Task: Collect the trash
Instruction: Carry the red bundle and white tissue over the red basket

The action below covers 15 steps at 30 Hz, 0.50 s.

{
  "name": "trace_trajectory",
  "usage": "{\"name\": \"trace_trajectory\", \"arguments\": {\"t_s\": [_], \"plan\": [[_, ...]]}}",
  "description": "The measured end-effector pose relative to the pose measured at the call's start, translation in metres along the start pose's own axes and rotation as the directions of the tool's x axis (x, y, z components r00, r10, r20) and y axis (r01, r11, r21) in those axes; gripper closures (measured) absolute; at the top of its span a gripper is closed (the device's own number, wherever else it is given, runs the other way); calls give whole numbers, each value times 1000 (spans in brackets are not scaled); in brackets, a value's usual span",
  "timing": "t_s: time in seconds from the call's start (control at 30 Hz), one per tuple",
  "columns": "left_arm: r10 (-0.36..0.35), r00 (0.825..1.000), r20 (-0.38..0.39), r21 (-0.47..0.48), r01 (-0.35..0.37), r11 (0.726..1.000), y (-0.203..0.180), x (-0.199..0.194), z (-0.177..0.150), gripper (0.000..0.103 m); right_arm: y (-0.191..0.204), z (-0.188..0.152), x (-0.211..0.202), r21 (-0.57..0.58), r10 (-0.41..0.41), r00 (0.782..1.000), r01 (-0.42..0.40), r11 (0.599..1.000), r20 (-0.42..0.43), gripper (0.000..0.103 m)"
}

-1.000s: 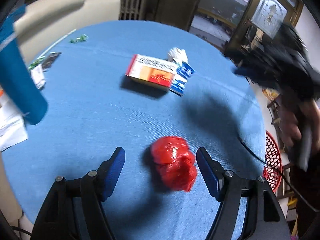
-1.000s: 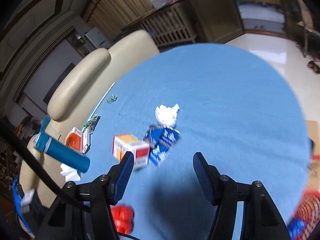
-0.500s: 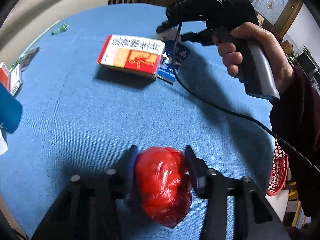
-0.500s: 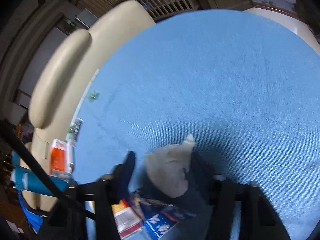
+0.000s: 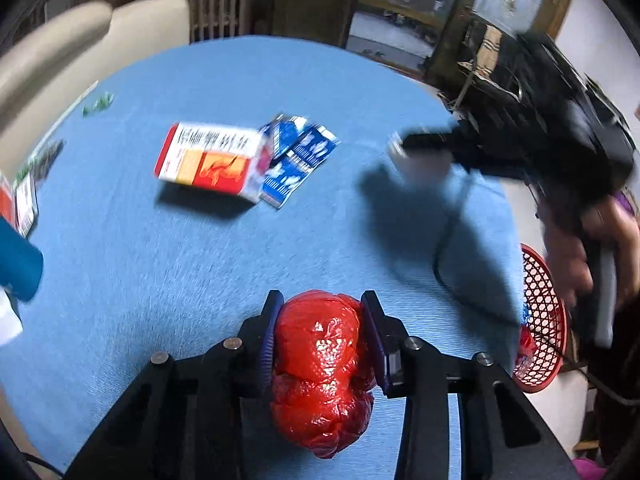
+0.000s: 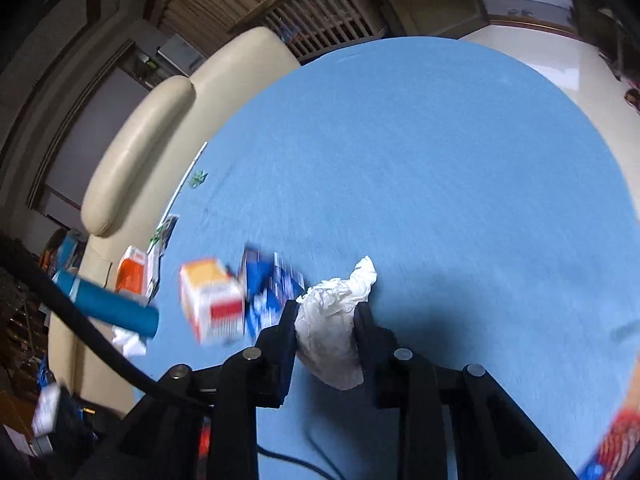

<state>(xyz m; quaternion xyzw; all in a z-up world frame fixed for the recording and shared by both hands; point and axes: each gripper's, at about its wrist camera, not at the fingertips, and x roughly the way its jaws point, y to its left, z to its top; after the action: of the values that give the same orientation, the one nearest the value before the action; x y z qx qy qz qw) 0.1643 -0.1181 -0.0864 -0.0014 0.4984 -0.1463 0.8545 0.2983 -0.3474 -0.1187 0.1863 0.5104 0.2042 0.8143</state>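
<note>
1. The red wad point(image 5: 324, 364) now sits squeezed between the left gripper point(image 5: 322, 334)'s fingers point(image 5: 269, 340), at 6 o'clock on the blue table point(image 5: 200, 272). A second ago it lay loose on the cloth with the fingers wide on either side. They are closing yet, pads pressed on both flanks.

2. The white tissue point(image 6: 336, 328) has gone the same way. A second ago it lay on the table beside the blue wrapper; now the right gripper point(image 6: 326, 334) has its fingers point(image 6: 288, 344) clamped on it, as tight as they go, and the tissue bulges out ahead of the tips.

3. In the left view the right gripper point(image 5: 424, 156) blurs at 2 o'clock, away from the carton where it stood half a second ago. It looks to be carrying the tissue off.

4. Left on the table: the carton point(image 5: 210, 162) and the blue wrapper point(image 5: 298, 160) touching it, at 11 to 12 o'clock in the left view, and small green scraps point(image 5: 98, 103) near the far edge.

5. The red basket point(image 5: 542, 320) stands off the table's edge at 3 o'clock with some bits already in it. I'd judge both hands are loaded and the drop there comes next, then back for the carton and wrapper.
</note>
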Motion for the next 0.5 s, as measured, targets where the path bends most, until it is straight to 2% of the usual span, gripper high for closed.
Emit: {"name": "trace_trajectory", "arguments": {"t_s": [0.1,0.23,0.37,0.5], "plan": [[14,1000,18,42,-14,999,-17,-7,3,62,-8,-40,-34,25,12,1000,-13,1000,28,73],[43,998,48,124,-49,991,-46,-17,7,62,-17,-83,-68,51,-14,998,11,999,67,73],[21,993,117,197,-44,979,-75,-41,8,62,-22,-116,-107,59,-53,992,47,997,116,73],[-17,989,147,216,-15,976,-84,-65,4,62,-27,-136,-140,91,-61,984,46,995,168,73]]}}
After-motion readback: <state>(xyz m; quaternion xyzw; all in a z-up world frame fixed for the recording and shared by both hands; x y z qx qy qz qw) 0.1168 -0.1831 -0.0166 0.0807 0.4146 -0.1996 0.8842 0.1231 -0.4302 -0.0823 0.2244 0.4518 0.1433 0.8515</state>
